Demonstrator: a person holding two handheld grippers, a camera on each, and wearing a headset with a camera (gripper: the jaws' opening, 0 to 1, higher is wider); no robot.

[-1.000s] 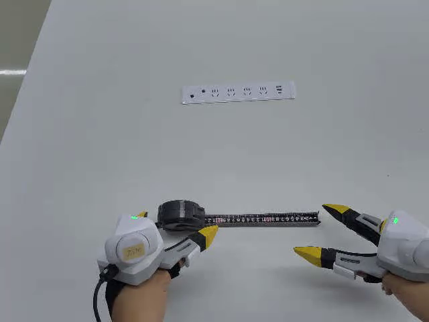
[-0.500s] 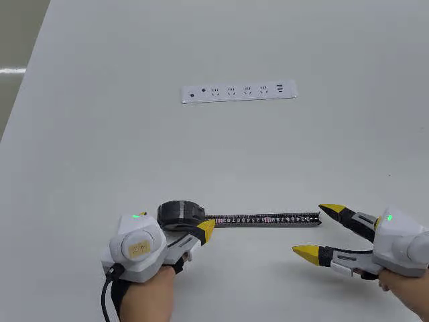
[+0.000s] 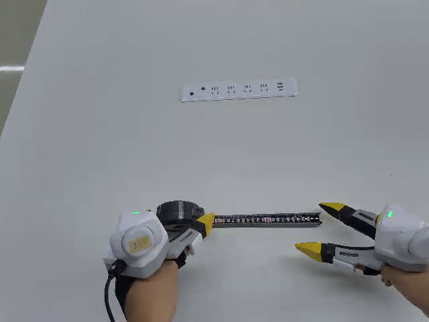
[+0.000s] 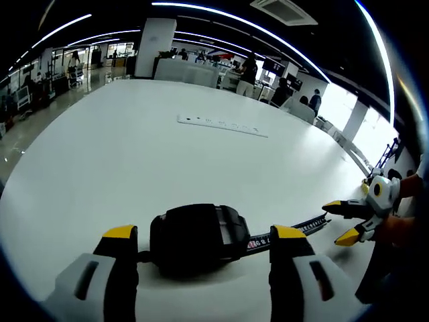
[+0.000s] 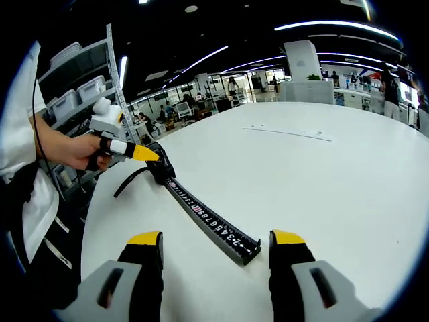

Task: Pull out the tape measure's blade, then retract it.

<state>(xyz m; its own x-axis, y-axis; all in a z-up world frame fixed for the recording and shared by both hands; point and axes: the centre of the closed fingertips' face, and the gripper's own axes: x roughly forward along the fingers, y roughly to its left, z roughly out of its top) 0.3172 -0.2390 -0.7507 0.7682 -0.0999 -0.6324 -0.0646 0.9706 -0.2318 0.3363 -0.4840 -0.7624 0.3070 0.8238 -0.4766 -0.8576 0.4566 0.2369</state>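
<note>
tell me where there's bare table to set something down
Free: the wide band between power strip and tape measure, and beyond the strip. Crowded: the near edge, with left gripper, blade and right gripper in a row.

On the wide white table [image 3: 100, 134], near its front edge: black round tape measure case [image 3: 179, 215], flanked by the two spread jaws of the left tool [image 4: 204, 231], one on either side, small gaps between. Running rightward from the case, flat on the table: dark numbered metal blade [image 3: 268, 219]. Just right of the blade's free end: right tool [image 3: 320, 228], jaws apart, one behind the blade's line, one in front, touching nothing. Well behind all this, toward the table's far side: long white plastic power strip [image 3: 238, 90], lying roughly parallel to the blade
</note>
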